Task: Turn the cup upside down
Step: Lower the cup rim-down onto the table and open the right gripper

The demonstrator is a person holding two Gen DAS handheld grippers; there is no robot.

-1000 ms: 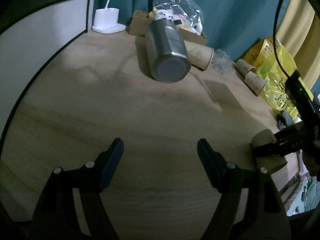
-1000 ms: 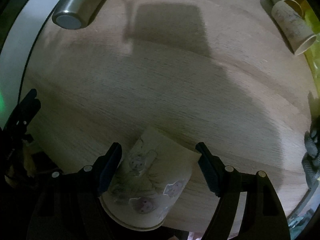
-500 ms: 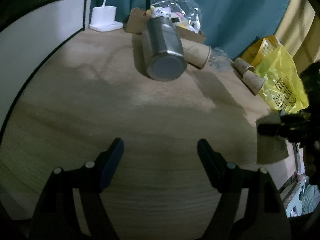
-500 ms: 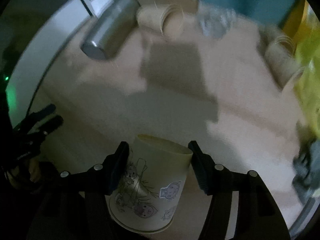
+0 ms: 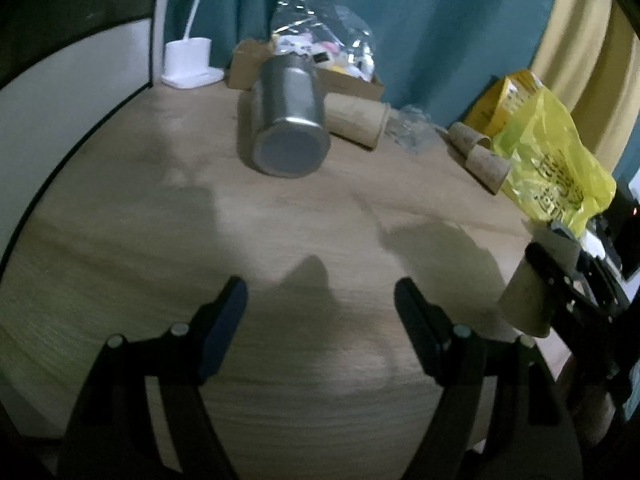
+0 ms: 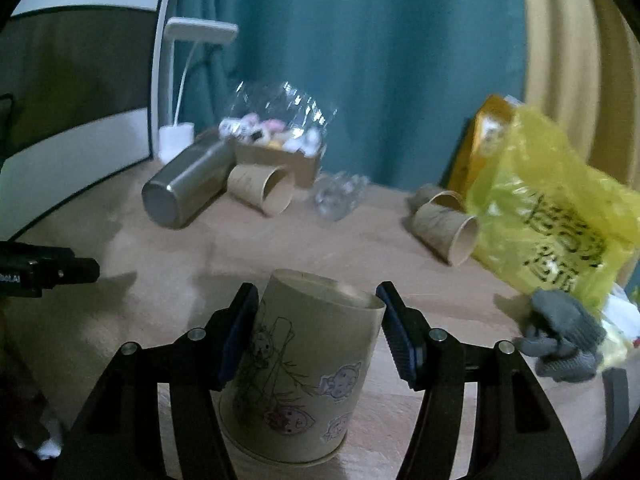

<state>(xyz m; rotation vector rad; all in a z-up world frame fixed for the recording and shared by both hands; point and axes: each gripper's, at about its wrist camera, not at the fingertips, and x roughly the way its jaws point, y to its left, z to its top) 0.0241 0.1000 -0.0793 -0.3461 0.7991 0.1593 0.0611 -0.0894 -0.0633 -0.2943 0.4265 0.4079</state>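
Note:
A tan paper cup [image 6: 304, 368] with cartoon stickers sits between the fingers of my right gripper [image 6: 316, 328], which is shut on it. The cup's base points away from me and its rimmed mouth towards the camera, and it hangs above the wooden table [image 6: 160, 248]. In the left wrist view the same cup [image 5: 532, 296] shows at the right edge, gripped by the right gripper. My left gripper [image 5: 320, 320] is open and empty over the table [image 5: 200, 208].
A steel bottle [image 5: 290, 124] lies on its side at the back beside a paper cup [image 5: 360, 118]. More paper cups [image 6: 444, 224] lie by a yellow plastic bag [image 6: 560, 216]. A cardboard box with a clear bag [image 6: 280, 136], a white lamp base [image 5: 190, 62] and a grey glove [image 6: 560, 332] are around.
My right gripper closed on the cup, lifted it off the table and tilted up towards the curtain. The left gripper stayed open and tilted up a little.

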